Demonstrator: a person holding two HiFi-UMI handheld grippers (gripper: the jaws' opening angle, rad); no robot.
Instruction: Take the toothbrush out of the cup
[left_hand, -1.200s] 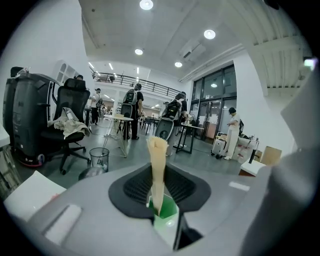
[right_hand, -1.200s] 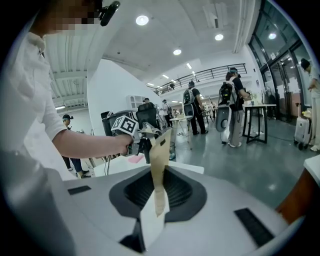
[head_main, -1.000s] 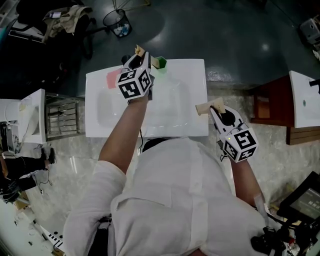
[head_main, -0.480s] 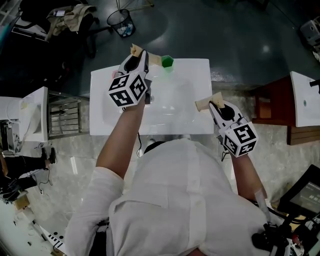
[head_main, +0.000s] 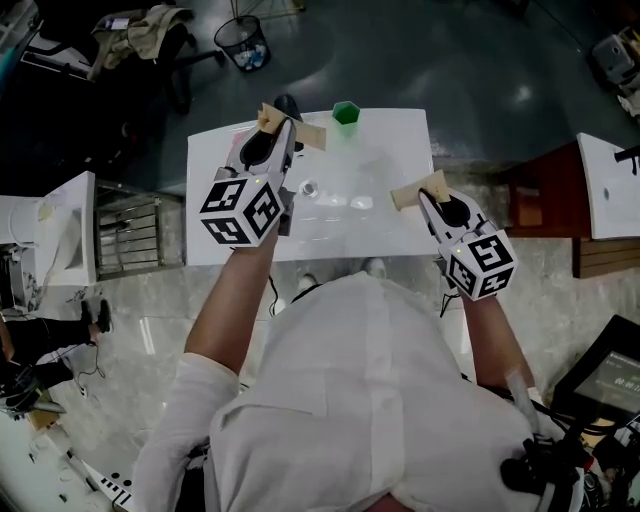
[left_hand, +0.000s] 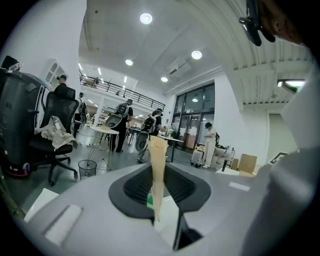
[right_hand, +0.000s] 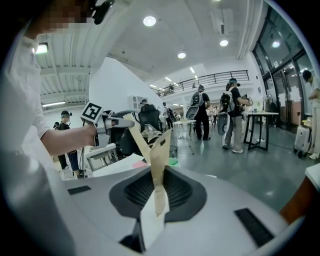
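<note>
Toothbrush (left_hand: 149, 200): we see only a green sliver of what is probably it, hard against the left face of the left claw's pad, low down near the pad's root.
Long axis and heading: too little shows for us to read either, and we cannot say which end is up.
Left claw (head_main: 290, 124): pads pressed close, seen edge-on as one tan strip in the left gripper view, pinching that sliver. We hold it above the far left part of the white counter (head_main: 400, 150).
Cup (head_main: 346, 112): green and upright at the counter's far edge. It stands ahead of the left claw's tip and off to its right, clear of it. From the right claw it is nearly straight ahead, well beyond the pads.
Right claw (head_main: 418, 196): pads pressed together on nothing, over the counter's near right edge, well apart from the left claw.
Pink patch (right_hand: 140, 162): flat on the counter, just left of the cup in the right gripper view.
</note>
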